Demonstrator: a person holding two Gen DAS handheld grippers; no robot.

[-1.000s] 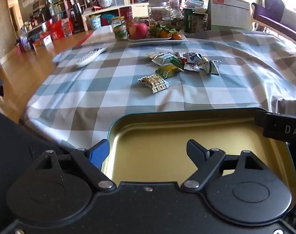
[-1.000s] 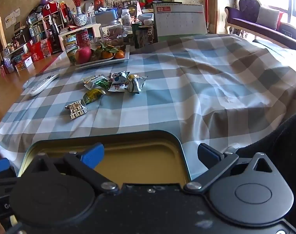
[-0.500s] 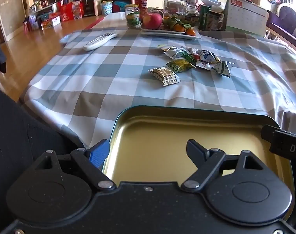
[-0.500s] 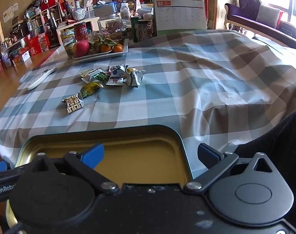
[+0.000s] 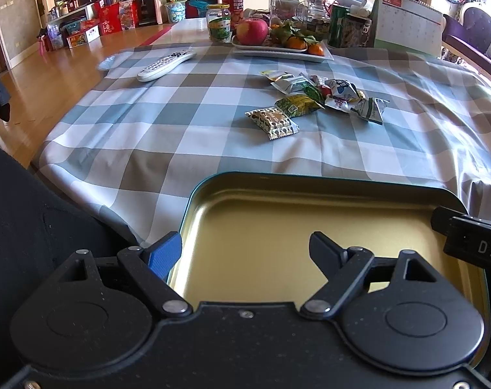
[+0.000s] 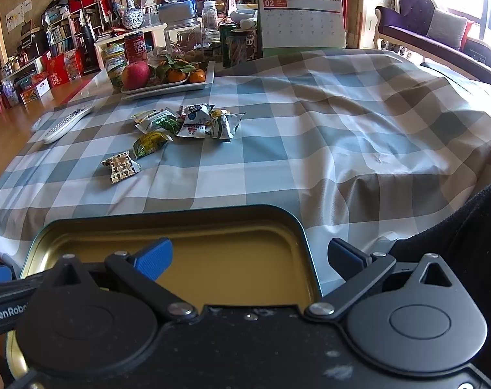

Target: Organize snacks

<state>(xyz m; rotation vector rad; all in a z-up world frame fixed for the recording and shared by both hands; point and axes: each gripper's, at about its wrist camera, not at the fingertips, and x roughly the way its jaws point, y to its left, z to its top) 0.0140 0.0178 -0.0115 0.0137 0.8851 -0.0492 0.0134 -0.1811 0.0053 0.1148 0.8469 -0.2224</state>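
- Nearest to us, the left gripper (image 5: 245,249) sits with its fingers spread wide apart and nothing between them; its blue-padded finger (image 5: 163,253) is outside the left rim of the tin tray (image 5: 310,191) and the other finger is over the gold floor.
- Our right gripper (image 6: 248,256) is likewise released and empty, one finger over the tray's gold floor and the other outside its right rim, above the cloth.
- The tin tray, gold inside with a dark teal rim, lies empty at the near edge of the table; each wrist view shows the other gripper's body crossing a tray corner.
- The tray rests on a blue, grey and white checked tablecloth (image 6: 342,136) that drapes over the table's near edge.
- Well beyond the tray lie the snacks: a brown-patterned packet (image 5: 273,122) lies nearest, with a yellow-green packet (image 5: 299,104) just behind it.
- Behind those, a loose cluster of white, green and blue packets (image 6: 197,123) lie touching and overlapping one another.
- To the left of the snacks, apart from them, a white remote control (image 5: 166,64) lies on the cloth.
- Farther back, a white plate (image 5: 278,52) carries a red apple (image 5: 252,30) and leafy oranges (image 5: 297,42), with jars and cans around it.
- A desk calendar (image 6: 300,22) stands behind them.
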